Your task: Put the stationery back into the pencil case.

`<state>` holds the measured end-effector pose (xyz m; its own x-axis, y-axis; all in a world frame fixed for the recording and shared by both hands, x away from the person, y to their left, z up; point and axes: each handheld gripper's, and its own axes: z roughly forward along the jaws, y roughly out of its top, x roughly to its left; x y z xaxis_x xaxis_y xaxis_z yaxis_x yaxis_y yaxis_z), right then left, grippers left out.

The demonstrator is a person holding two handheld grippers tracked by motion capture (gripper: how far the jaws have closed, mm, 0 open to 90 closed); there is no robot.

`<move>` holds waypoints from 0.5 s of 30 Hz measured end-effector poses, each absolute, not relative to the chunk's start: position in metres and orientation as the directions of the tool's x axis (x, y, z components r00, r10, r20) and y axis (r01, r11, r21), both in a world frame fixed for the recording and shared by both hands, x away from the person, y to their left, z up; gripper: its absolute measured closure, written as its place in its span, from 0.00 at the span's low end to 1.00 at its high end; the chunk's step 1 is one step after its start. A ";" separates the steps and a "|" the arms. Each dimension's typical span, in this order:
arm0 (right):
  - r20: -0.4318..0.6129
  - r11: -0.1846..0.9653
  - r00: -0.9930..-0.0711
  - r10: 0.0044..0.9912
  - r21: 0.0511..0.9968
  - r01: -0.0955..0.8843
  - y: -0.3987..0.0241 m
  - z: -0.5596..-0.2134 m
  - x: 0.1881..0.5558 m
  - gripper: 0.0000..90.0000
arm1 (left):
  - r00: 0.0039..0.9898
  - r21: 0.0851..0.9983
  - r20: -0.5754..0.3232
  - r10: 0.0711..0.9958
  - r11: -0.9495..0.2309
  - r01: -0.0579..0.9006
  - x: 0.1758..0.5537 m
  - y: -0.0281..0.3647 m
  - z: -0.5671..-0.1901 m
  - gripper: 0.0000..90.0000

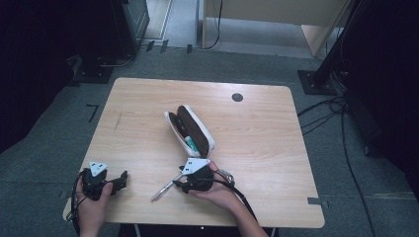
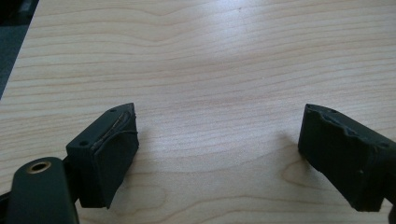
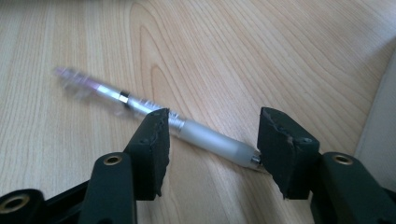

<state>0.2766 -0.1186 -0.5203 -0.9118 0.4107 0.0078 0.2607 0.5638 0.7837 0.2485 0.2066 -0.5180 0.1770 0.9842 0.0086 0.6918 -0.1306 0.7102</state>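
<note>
A clear, silvery pen (image 3: 140, 106) lies flat on the wooden table (image 1: 257, 128), slanting between the jaws of my right gripper (image 3: 213, 133). Its frosted grip end reaches the right jaw and its barrel passes under the left jaw; the pads do not press on it. In the high view the pen (image 1: 164, 190) pokes out left of my right gripper (image 1: 180, 184), near the table's front edge. My left gripper (image 1: 121, 179) rests at the front left corner. In its own view my left gripper (image 2: 219, 144) is open over bare wood.
A white pencil case (image 1: 190, 130) with a dark brown lining lies open at the table's middle, just beyond my right hand, with a teal item inside. A round dark cable hole (image 1: 237, 97) sits near the far edge. Cables run over the floor at the right.
</note>
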 end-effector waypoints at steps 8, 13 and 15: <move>0.003 0.586 -0.915 0.404 0.767 0.261 -0.126 -0.521 0.274 0.59 | 0.178 0.710 0.009 0.984 -0.132 0.692 0.248 0.207 -0.518 0.14; 0.024 0.566 -0.898 0.439 0.769 0.297 -0.132 -0.521 0.272 0.75 | 0.179 0.710 0.009 0.984 -0.132 0.692 0.248 0.207 -0.518 0.14; 0.033 0.555 -0.890 0.455 0.771 0.312 -0.133 -0.521 0.271 0.78 | 0.178 0.710 0.009 0.984 -0.132 0.692 0.248 0.207 -0.518 0.14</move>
<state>0.2711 -0.1328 -0.5212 -0.8900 0.4548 0.0328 0.3121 0.5551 0.7710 0.2485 0.2066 -0.5180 0.1784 0.9839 0.0093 0.6917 -0.1321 0.7100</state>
